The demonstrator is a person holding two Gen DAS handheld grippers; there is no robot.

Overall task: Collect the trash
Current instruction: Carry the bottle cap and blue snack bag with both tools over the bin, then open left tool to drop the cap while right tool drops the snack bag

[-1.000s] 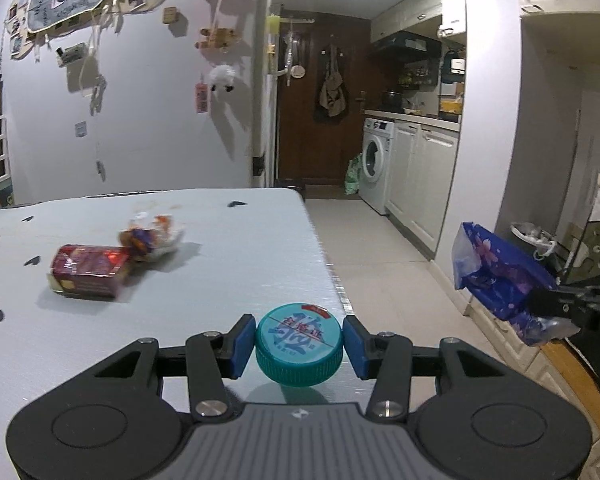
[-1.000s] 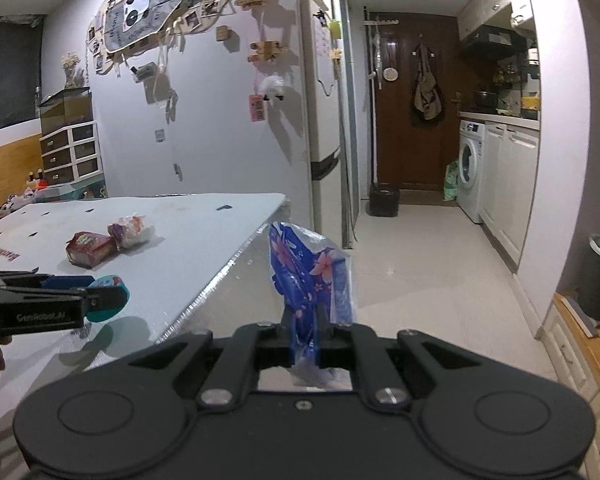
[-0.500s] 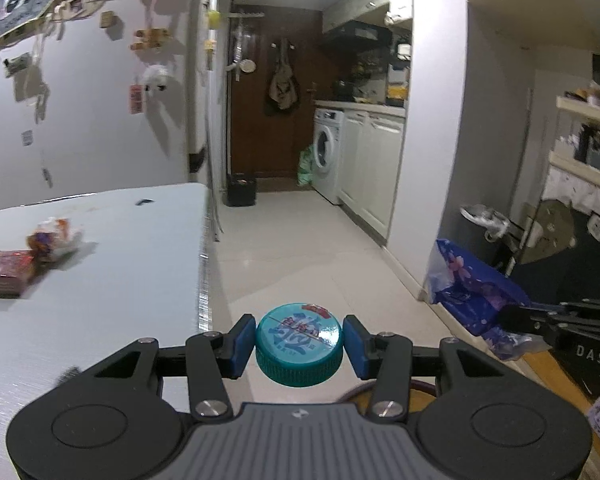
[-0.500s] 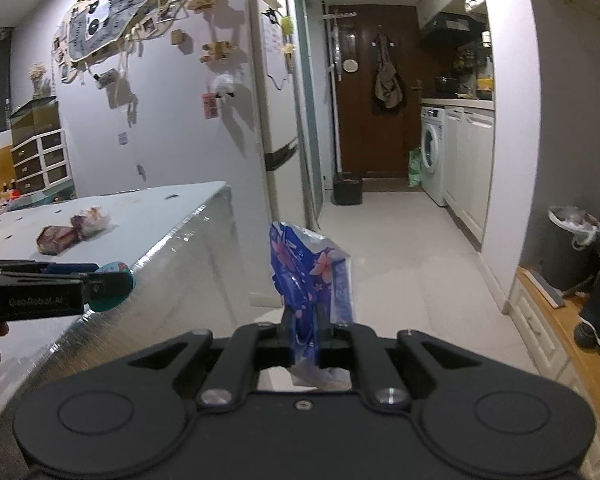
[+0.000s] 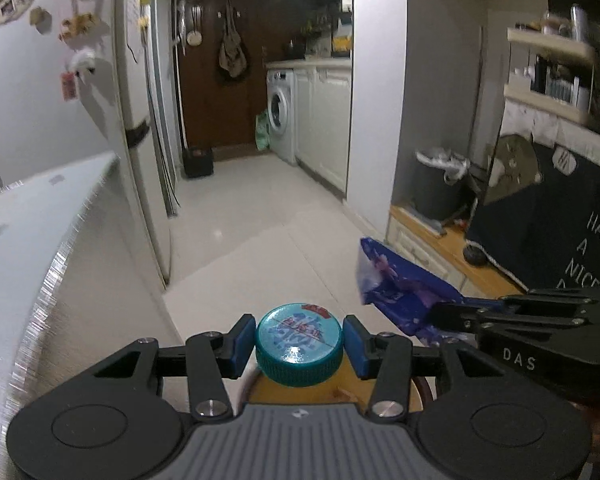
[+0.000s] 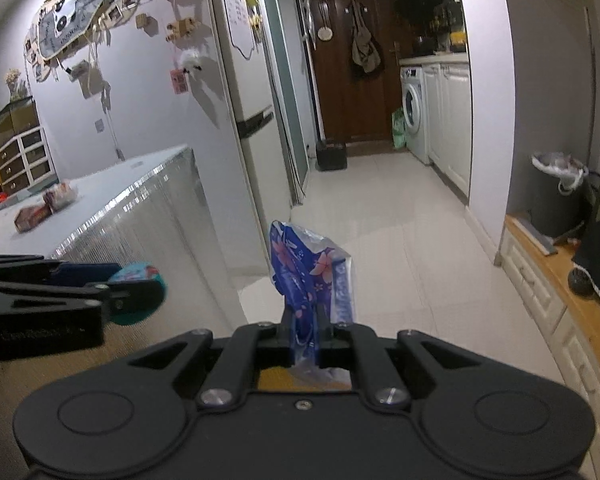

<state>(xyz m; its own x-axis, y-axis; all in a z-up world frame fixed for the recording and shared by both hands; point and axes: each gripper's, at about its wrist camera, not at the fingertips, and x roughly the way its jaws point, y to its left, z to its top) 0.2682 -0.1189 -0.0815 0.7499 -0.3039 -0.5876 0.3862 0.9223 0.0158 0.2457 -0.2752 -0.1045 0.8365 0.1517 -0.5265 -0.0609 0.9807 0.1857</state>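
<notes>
Both grippers loaded, off the table (image 6: 112,216) edge, above tiled floor (image 6: 400,248).
Right gripper (image 6: 305,326) clamped tight on blue floral wrapper (image 6: 312,268), which stands upright from jaws; left gripper (image 5: 299,346) pinches teal bottle cap (image 5: 299,342) between blue pads (image 5: 242,338). Two wrappers (image 6: 44,206) on tabletop.

Table (image 6: 132,196) left, bin (image 6: 556,196) right, floor (image 6: 380,216) between.

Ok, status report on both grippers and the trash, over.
Left gripper shut on teal cap. Right gripper shut on blue wrapper. Nothing blocking ahead.
</notes>
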